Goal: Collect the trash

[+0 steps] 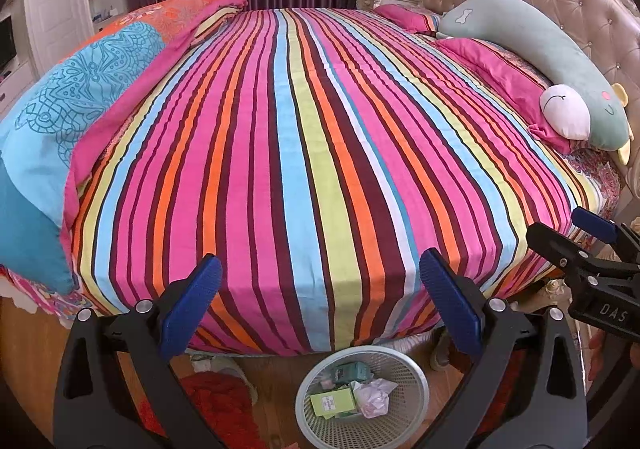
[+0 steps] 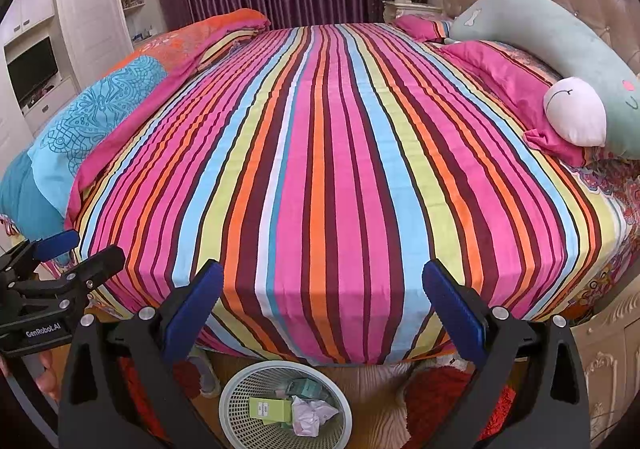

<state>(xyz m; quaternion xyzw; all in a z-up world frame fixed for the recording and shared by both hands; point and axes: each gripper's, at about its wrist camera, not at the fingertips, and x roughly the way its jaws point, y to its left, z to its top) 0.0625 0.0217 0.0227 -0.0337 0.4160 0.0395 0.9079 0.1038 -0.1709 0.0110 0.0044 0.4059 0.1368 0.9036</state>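
Left gripper (image 1: 320, 301) and right gripper (image 2: 322, 309) fingers spread wide, seemingly empty, above the wastebasket (image 1: 416, 377).

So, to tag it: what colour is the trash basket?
White mesh basket, clearest in the right wrist view.

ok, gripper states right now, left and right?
Left gripper: open, holding nothing.
Right gripper: open, holding nothing.
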